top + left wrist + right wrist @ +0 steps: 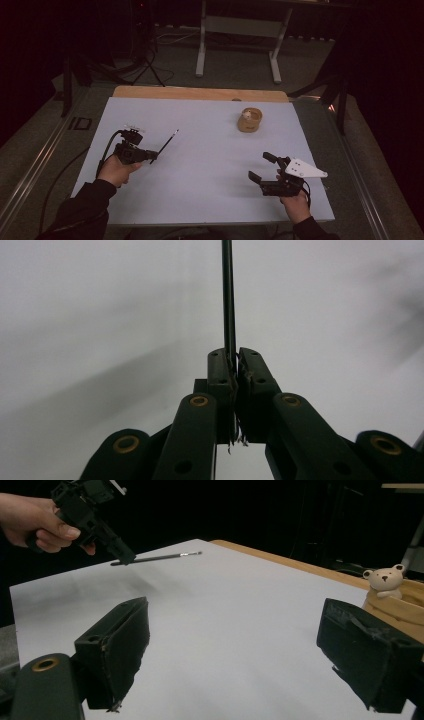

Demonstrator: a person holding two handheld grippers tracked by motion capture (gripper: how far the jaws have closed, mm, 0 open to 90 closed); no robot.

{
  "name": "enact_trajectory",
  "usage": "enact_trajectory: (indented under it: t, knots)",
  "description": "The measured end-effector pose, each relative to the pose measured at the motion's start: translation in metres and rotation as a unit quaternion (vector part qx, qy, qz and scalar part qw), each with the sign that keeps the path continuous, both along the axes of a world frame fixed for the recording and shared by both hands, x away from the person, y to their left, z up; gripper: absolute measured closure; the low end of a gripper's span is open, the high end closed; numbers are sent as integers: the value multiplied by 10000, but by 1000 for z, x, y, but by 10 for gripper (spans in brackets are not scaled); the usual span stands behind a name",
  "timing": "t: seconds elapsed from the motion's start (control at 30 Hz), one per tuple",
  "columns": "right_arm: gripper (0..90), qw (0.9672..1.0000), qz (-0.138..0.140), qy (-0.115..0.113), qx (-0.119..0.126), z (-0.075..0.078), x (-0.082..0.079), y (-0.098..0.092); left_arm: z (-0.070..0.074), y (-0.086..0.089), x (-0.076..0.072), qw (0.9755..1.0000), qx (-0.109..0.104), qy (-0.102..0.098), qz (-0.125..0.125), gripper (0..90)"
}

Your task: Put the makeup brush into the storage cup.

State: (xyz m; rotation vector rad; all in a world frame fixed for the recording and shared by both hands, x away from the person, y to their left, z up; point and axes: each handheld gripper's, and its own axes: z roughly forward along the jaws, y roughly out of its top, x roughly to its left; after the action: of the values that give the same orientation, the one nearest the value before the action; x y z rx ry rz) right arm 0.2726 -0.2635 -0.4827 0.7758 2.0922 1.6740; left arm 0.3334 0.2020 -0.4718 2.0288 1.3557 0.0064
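A: Item one, left gripper (pixel 153 156)?
B: Jaws clamped on the butt end of a thin dark brush (pixel 169 140). It is gripped at the end, likely so the bristle tip stays free to lead. In the left gripper view the shaft (pixel 228 295) runs straight out between the closed jaws.

A: Brush location?
B: Held just above the white sheet (pixel 210 200), left of centre, slanting up and away toward the far right. From the right gripper view it hangs clear of the surface.

A: Item two, right gripper (pixel 262 166)?
B: Jaws spread wide, holding nothing. It hovers low at the near right, probably parked out of the way or ready to assist.

A: Item three?
B: Wooden cup (pixel 249 120) with a small bear (pixel 384 581) figure on its rim, far right of the sheet, well apart from the brush. I judge it the likely holder for it.
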Motion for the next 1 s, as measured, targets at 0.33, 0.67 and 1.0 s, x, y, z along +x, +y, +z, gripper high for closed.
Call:
enact_trajectory:
  t: [0.33,0.67,1.0]
  knots:
    - [134,10000,7,47,1,-1,1,1,-8,-11,-6,9962,-844,-204,-112,860]
    - [133,9999,28,118,-36,-2,1,3,-14,-28,-15,9894,-1308,-605,-164,860]
    - [133,9981,-129,603,29,3,5,6,-27,-48,-22,9821,-1645,-830,-382,859]
